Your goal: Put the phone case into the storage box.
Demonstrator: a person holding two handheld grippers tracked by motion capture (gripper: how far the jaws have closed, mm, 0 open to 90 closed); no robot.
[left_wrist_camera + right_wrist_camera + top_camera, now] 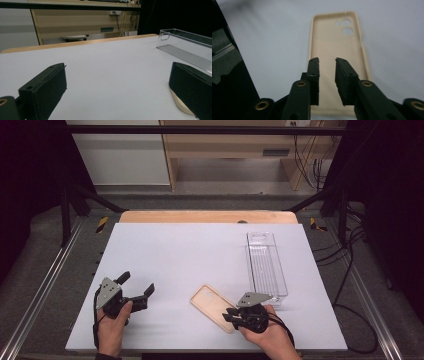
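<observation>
Probably light, thin and bendy, the beige phone case (338, 65) lies flat near the table's (175, 255) front edge, under the right gripper (327, 61), whose jaws stand slightly apart, empty; pinch one raised side rim.

Both grippers, the left gripper (136, 291) and the right gripper (229, 315), are black, each topped by a grey three-cornered plate and trailing a black cable; brass-ringed screws sit at the finger bases.
</observation>
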